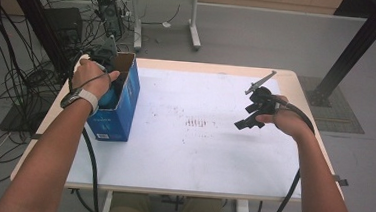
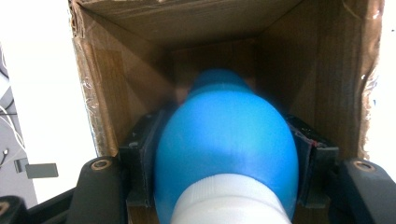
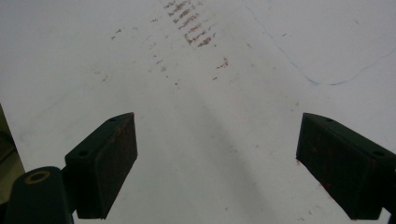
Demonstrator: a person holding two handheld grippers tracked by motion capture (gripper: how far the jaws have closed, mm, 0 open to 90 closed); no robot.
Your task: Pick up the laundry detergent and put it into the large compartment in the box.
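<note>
Left gripper (image 2: 224, 154): jaws clamped on either side of a blue bottle (image 2: 226, 144), pads pressing its round body. The bottle's white cap (image 2: 231, 200) sits nearest the camera, the blue body pointing away into a brown cardboard box (image 2: 327, 93). The bottle hangs partly inside the box opening, its far end dim against the inner back wall.

High view: the left hand (image 1: 92, 74) is over the open top of the same box, blue outside (image 1: 120, 116), standing at the table's left edge. A patch of blue bottle (image 1: 110, 98) shows just below the hand at the box mouth. A watch is on that wrist.

Right gripper (image 1: 253, 113): held in the right hand (image 1: 287, 122) above the right half of the white table (image 1: 197, 157), well apart from the box. Right gripper view: jaws spread wide, nothing between the pads (image 3: 114, 163), only bare tabletop with reddish-brown scuff marks (image 3: 191, 30) farther ahead and a thin blue pen line (image 3: 327, 77) beyond.
</note>
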